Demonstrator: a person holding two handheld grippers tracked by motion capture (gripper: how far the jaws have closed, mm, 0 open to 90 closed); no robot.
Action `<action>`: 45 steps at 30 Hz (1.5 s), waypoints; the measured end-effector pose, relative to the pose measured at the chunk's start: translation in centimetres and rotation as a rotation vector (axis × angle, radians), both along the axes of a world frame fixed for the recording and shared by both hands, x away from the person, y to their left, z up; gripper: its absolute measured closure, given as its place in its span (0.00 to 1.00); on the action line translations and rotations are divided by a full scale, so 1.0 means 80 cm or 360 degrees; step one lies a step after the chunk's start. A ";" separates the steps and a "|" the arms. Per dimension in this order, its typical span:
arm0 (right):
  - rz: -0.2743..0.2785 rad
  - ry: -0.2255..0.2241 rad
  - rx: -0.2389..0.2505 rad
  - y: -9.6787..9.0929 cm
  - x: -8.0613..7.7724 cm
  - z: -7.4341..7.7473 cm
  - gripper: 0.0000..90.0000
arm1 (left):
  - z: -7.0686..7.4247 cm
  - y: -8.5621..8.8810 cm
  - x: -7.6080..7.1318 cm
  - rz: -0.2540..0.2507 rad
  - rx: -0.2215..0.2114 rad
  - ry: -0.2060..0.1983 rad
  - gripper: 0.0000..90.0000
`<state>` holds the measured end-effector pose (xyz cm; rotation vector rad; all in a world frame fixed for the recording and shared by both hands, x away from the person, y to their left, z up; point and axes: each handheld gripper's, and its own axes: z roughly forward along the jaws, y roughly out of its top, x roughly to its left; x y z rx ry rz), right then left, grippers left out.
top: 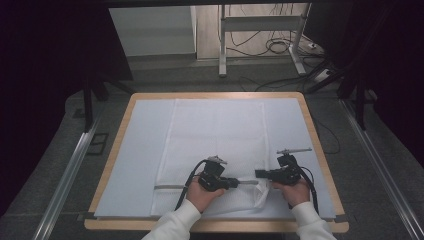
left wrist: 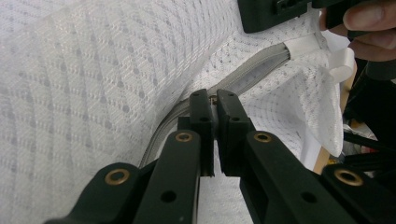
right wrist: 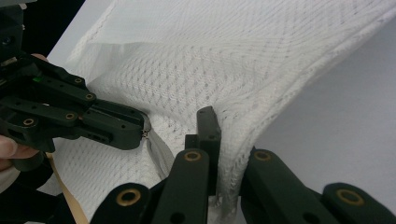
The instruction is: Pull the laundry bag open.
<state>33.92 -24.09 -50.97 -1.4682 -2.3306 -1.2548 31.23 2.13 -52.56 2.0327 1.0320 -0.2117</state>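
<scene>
Two grippers at the zip of a white mesh laundry bag [top: 215, 135] on the desk [top: 118, 142].

The bag lies flat on a pale blue sheet [top: 132, 165], its grey zip [left wrist: 252, 74] along the near edge. The left gripper [top: 239, 183] is pinched tight on the small metal zip pull [left wrist: 214, 99]. To its right, the right gripper [top: 259, 174] clamps the bag's bunched corner beside the zip's end.
</scene>
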 end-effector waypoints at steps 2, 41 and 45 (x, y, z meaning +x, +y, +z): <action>0.0000 0.0000 -0.0002 0.001 0.000 0.000 0.99 | 0.000 0.000 0.000 0.0001 0.0004 0.0001 0.96; 0.0021 0.0014 -0.0026 0.001 0.000 -0.002 0.98 | -0.011 0.041 -0.006 0.0044 0.0009 0.0056 0.96; 0.0023 0.0015 -0.0027 0.002 0.000 -0.002 0.99 | -0.010 0.047 -0.007 0.0054 0.0017 0.0056 0.96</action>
